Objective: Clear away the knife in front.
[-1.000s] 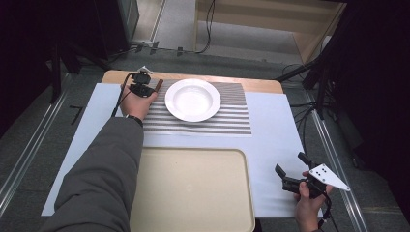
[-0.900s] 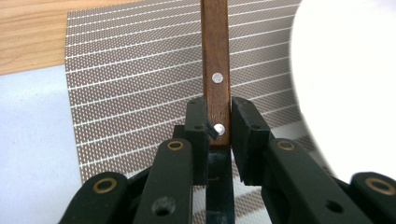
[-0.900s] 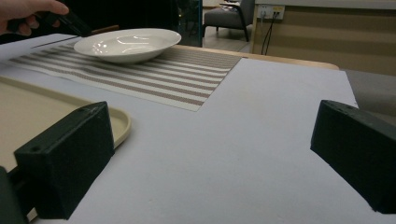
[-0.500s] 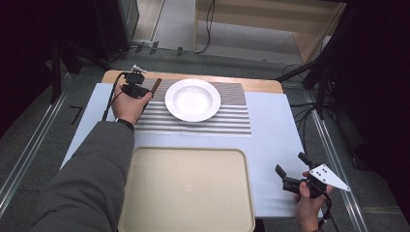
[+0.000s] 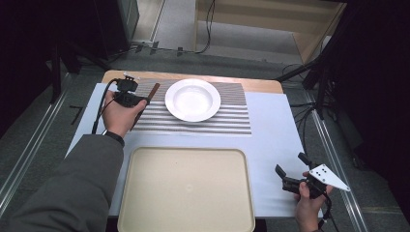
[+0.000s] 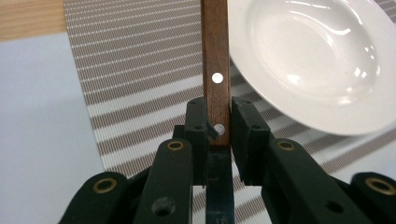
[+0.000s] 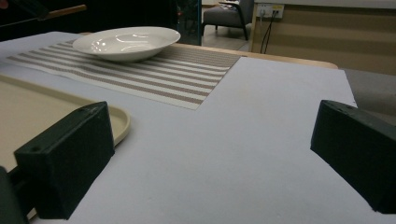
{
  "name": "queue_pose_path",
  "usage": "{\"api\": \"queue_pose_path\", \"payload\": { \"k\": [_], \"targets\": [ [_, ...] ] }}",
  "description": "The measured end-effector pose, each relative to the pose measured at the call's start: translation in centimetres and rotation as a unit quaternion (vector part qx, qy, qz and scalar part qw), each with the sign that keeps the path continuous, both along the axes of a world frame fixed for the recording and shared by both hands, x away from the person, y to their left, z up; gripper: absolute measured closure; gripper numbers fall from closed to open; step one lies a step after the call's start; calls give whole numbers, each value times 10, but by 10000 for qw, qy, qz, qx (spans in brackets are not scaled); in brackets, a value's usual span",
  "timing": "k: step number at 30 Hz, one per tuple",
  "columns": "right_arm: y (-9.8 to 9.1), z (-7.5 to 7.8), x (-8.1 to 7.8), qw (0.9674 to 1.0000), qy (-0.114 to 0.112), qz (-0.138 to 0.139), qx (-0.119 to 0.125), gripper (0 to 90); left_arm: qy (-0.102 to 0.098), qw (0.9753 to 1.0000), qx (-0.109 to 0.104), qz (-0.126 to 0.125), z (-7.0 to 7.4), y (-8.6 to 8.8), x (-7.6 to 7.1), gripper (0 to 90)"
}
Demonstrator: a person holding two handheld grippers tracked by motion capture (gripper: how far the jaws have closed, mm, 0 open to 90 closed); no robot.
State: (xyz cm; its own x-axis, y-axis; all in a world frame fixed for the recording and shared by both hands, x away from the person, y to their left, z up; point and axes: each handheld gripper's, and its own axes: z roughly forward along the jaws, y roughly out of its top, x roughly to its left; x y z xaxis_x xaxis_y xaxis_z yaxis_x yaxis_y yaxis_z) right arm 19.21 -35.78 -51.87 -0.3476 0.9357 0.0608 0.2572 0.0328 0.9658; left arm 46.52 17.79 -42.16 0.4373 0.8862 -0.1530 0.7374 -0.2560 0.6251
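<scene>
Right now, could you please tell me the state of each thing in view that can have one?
Left gripper: shut on the wooden handle.
Wooden handle: held beside the plate.
Right gripper: open, holding nothing.
Plate: empty, upright on the striped mat.
Tray: empty, flat on the table.

We see the plate [image 5: 192,99] on the far middle of the placemat [image 5: 227,121], the wooden handle [image 5: 147,96] just left of it above the mat's left edge, and the tray [image 5: 186,188] nearer us on the counter [image 5: 278,140].
</scene>
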Motion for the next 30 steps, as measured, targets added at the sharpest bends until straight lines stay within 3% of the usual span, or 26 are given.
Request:
{"api": "queue_pose_path", "payload": {
  "k": [6,30],
  "targets": [
    [0,0,0,10000,6,-6,-6,0,4,10000,-11,-78,-2,3,-19,764],
    [1,0,0,10000,7,-23,-33,0,-127,9980,-433,-432,-5,0,-112,764]
  ]
}}
